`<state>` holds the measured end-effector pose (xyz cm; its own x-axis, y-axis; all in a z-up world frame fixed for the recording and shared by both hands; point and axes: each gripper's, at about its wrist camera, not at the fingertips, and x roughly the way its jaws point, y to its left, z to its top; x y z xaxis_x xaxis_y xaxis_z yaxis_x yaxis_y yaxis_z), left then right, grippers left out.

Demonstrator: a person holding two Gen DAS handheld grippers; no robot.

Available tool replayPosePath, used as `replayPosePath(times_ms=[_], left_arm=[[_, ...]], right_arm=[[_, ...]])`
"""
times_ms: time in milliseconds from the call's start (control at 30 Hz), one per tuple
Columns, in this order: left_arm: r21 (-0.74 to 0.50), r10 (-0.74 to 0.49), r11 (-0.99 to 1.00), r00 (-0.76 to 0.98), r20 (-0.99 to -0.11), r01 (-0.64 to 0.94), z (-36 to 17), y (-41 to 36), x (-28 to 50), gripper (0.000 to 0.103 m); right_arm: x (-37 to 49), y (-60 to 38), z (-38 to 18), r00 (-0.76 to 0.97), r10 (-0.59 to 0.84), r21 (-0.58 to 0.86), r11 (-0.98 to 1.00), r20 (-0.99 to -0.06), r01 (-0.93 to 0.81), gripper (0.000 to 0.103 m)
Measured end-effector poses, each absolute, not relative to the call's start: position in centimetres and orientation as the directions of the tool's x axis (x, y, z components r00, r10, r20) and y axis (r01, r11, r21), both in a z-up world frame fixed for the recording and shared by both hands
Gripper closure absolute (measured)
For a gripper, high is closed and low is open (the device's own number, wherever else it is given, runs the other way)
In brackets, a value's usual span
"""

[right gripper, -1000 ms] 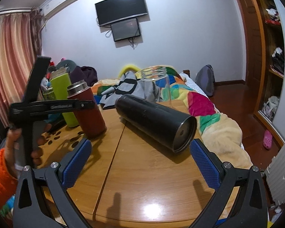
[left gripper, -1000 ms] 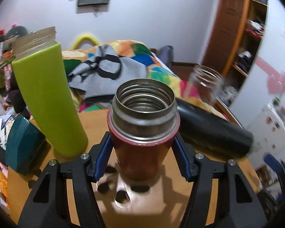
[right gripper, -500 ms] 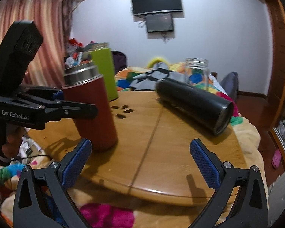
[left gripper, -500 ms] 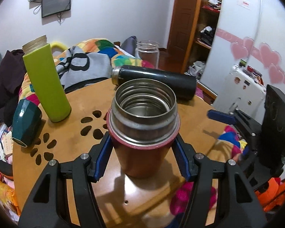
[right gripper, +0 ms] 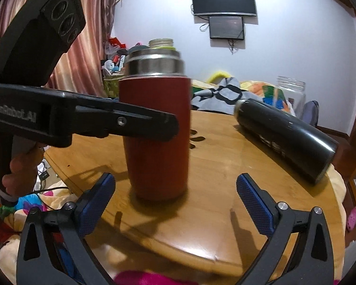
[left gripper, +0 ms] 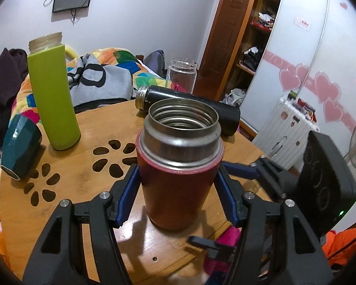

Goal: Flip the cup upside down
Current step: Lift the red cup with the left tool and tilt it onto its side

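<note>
A red cup with a steel threaded mouth [left gripper: 180, 166] stands upright, mouth up, near the front edge of the round wooden table [left gripper: 87, 190]. My left gripper [left gripper: 178, 197] is shut on the cup's body, blue pads on both sides. In the right wrist view the cup [right gripper: 155, 128] stands just ahead of my right gripper [right gripper: 175, 197], which is open and empty, with the left gripper's finger [right gripper: 121, 121] across the cup's side. The right gripper also shows at the right in the left wrist view [left gripper: 268, 173].
A tall green bottle [left gripper: 52, 95] stands at the back left. A dark teal cup [left gripper: 19, 142] lies beside it. A black flask [left gripper: 189, 111] lies on its side behind the red cup, also in the right wrist view [right gripper: 284, 137]. A clear glass jar [left gripper: 181, 76] stands behind it.
The left gripper has carried the red cup toward the table's front edge. The right gripper has swung round and come close, facing the cup.
</note>
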<state>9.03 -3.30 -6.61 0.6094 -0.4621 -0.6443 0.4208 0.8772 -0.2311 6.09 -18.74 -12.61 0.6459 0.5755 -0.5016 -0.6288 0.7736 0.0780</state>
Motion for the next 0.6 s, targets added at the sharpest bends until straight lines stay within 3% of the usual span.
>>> replayPosePath(times_ms=[167,233,600], left_arm=[[-0.298,-0.502,0.862,0.598,-0.625,0.411,-6.9,-2.1,9.3,0.041],[-0.328,-0.519,0.853,0.594,-0.615,0.406,-7.0,-1.5,9.3,0.041],[-0.537,-0.624,0.773,0.555,-0.551,0.336,-8.2,1.3,10.2,0.041]], right_arm=[[6.9,-16.2,-13.1,0.615,0.587,0.055,0.746,-0.526,-0.664,0.028],[7.3,-15.7,-13.4,0.603,0.587,0.06,0.742,-0.54,-0.668,0.044],[6.7,-15.8,-13.4,0.617,0.578,0.03,0.742,-0.535,-0.669,0.044]])
